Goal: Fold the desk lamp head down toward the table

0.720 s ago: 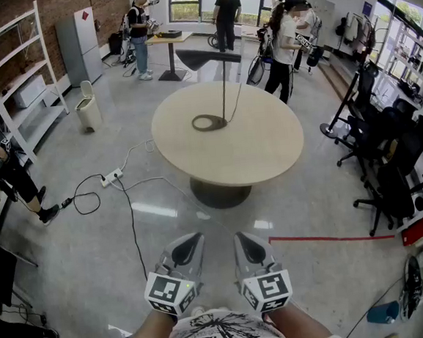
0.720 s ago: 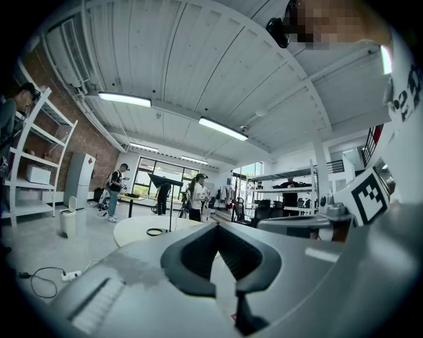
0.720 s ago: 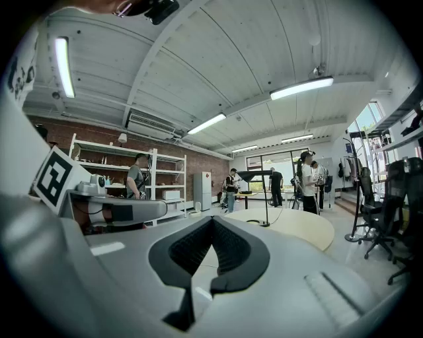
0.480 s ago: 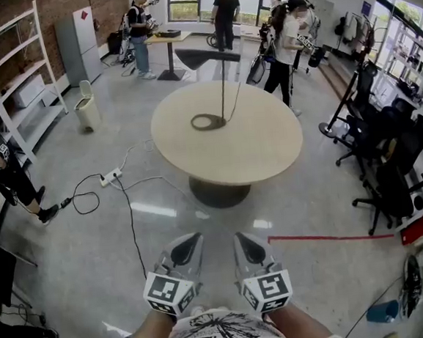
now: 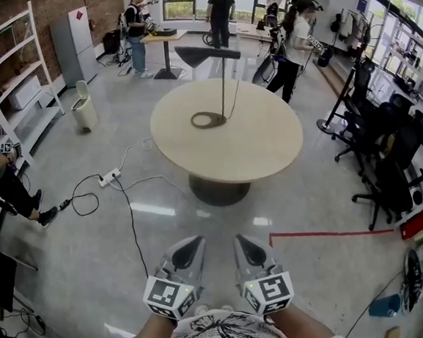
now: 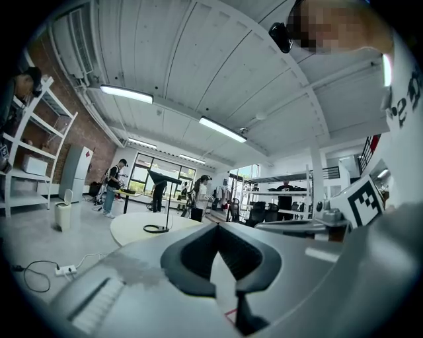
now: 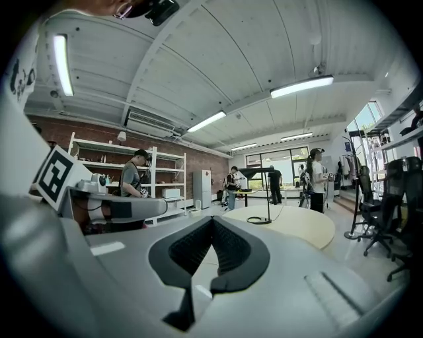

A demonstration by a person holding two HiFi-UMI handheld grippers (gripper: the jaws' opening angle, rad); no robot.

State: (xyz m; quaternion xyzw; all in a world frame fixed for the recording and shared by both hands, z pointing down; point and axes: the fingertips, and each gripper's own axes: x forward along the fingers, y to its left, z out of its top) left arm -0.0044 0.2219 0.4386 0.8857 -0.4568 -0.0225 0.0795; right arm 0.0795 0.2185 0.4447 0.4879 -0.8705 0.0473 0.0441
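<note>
Your left hand-held gripper [image 5: 194, 241] and right hand-held gripper [image 5: 241, 238] are both clenched and empty, side by side low by your body. The desk lamp [image 5: 222, 83] stands upright on the round worktop [image 5: 239, 151], well apart from them, its head up high and flat.

One desk lamp [image 5: 209, 54], one table [image 5: 258, 149] — two grippers: left gripper [image 5: 195, 239], right gripper [image 5: 240, 237].
</note>
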